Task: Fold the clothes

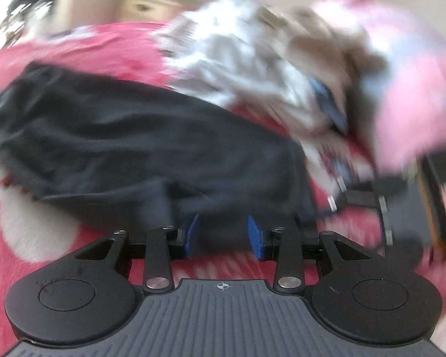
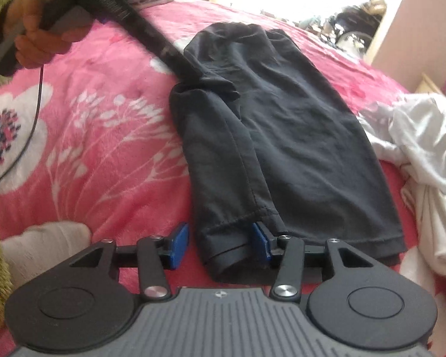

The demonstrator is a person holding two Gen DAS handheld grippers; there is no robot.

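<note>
Right wrist view: right gripper (image 2: 221, 245) gapes wide around the black trousers' (image 2: 279, 136) hem; left gripper (image 1: 223, 235) likewise wide, fabric between its pads.

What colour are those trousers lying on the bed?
Black trousers, plain, no pattern; clearest in the right wrist view.

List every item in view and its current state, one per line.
black garment: partly folded, flat on the bed
left gripper: open, fabric between fingers
right gripper: open around the sleeve cuff
white clothes: crumpled, unfolded
pink garment: blurred, unclear
bedspread: spread out
</note>
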